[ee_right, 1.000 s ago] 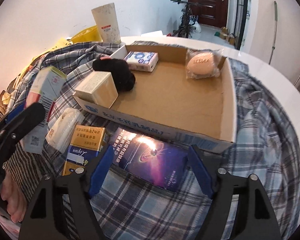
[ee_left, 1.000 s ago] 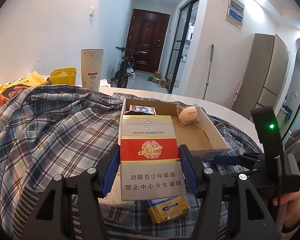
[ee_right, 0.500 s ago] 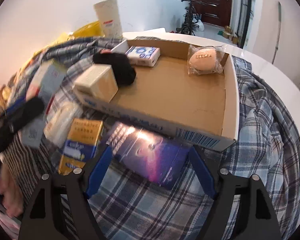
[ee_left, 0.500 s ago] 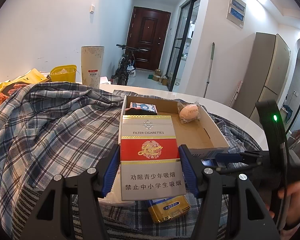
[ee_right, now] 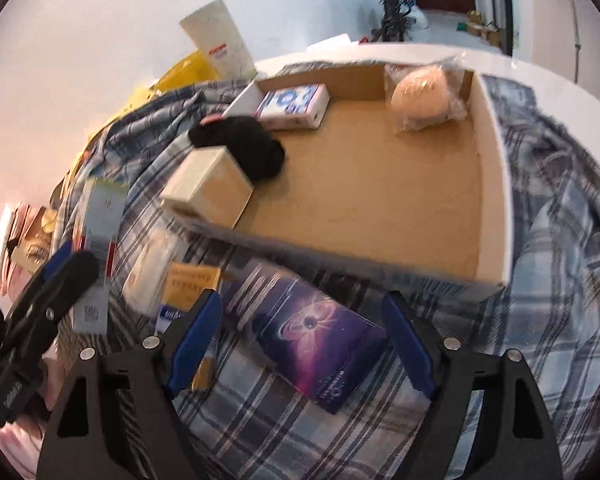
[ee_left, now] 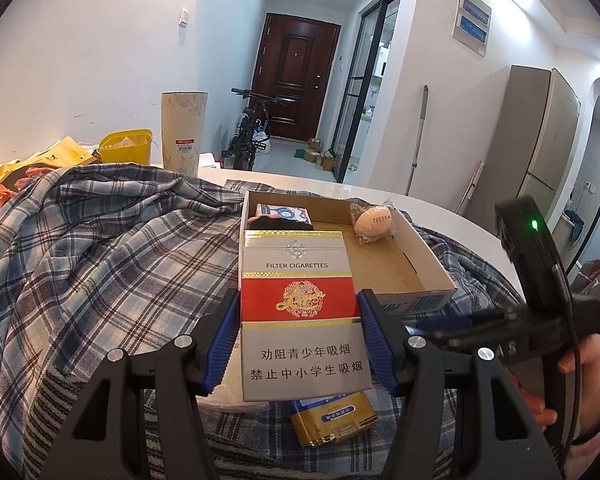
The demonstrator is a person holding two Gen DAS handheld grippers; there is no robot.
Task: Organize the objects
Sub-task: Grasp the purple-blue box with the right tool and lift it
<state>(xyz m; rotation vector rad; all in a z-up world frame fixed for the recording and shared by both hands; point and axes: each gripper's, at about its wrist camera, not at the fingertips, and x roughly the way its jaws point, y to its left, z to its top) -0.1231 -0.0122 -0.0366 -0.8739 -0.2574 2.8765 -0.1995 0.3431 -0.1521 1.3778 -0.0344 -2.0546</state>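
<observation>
The left claw [ee_left: 298,334] was clamped on a red and silver cigarette pack [ee_left: 300,312], held up in the middle of the left view. The cardboard box [ee_right: 494,184] sat behind it on the checked shirt [ee_right: 560,240] over the desk, with a peach ball in a bag [ee_right: 420,98], a small blue and white pack [ee_right: 294,106], a black cloth [ee_right: 244,148] and a cream box [ee_right: 210,188] inside.

The right claw [ee_right: 302,346] was low in the right view, its jaws opening around the purple box [ee_right: 320,340] on the shirt, not yet touching it.

I think the purple box came next. To do it well, the claw should go down with one jaw on each side, squeeze the flat sides, then lift it over the box wall.

A second before, the right claw was less wide and looked less steeply down. The left claw had not moved.
</observation>
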